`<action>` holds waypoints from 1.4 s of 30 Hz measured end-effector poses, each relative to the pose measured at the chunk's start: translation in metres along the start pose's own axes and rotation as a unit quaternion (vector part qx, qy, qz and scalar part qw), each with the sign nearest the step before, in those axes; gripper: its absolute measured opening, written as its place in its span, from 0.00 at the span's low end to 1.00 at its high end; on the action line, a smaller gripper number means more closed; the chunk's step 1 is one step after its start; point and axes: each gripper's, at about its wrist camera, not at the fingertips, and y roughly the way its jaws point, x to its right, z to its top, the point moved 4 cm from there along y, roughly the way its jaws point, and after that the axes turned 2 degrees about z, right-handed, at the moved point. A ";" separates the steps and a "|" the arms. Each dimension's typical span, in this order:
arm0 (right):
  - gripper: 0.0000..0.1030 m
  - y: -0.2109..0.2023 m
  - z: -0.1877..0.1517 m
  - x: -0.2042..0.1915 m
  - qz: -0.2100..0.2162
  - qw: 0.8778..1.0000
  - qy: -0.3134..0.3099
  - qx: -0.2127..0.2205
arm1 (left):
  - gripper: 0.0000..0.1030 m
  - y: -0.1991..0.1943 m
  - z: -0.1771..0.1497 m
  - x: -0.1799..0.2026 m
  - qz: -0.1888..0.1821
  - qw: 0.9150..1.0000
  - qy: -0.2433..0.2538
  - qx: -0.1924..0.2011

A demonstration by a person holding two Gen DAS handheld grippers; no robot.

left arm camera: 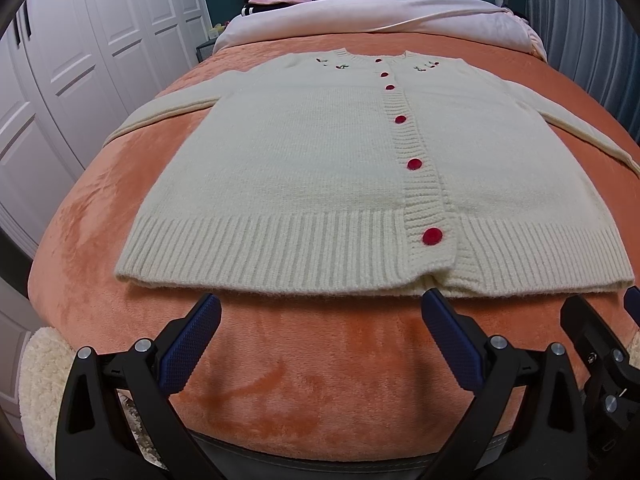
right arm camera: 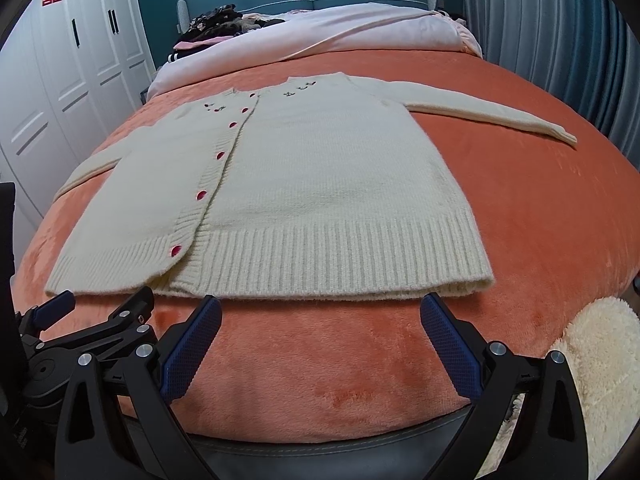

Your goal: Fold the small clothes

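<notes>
A cream knitted cardigan (left arm camera: pixel 304 160) with several red buttons lies flat, front up, on the orange blanket (left arm camera: pixel 280 380); it also shows in the right wrist view (right arm camera: pixel 320 184). Both sleeves are spread out to the sides. My left gripper (left arm camera: pixel 320 304) is open, its blue fingertips just short of the ribbed hem, left of the button band. My right gripper (right arm camera: pixel 320 304) is open, just short of the hem on the cardigan's right half. Both grippers are empty and side by side.
A pink duvet (right arm camera: pixel 360 28) and a pile of dark clothes (right arm camera: pixel 216 24) lie at the head of the bed. White wardrobe doors (left arm camera: pixel 80 60) stand on the left, grey curtains (right arm camera: pixel 560 40) on the right. A fluffy cream rug (right arm camera: pixel 600 360) lies by the bed's foot.
</notes>
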 end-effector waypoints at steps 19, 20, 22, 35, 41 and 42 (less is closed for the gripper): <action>0.95 0.000 0.000 0.001 0.001 1.000 0.001 -0.001 | 0.95 0.000 0.000 0.001 0.000 1.000 0.000 0.000; 0.95 0.000 0.000 0.001 0.001 1.000 0.002 -0.001 | 0.95 0.000 0.000 0.001 0.001 1.000 0.000 0.000; 0.95 0.000 0.000 0.001 0.001 1.000 0.002 -0.002 | 0.95 0.000 0.000 0.001 0.000 1.000 0.001 0.000; 0.95 -0.001 0.049 0.062 -0.012 0.998 0.050 0.037 | 0.95 -0.007 0.025 -0.035 -0.054 0.996 -0.076 -0.003; 0.95 0.044 0.136 0.213 -0.048 0.979 0.191 0.045 | 0.95 0.012 0.062 -0.087 -0.054 0.987 -0.153 -0.006; 0.95 0.052 0.151 0.238 -0.061 0.974 0.212 0.049 | 0.95 0.017 0.068 -0.092 -0.047 0.986 -0.157 -0.007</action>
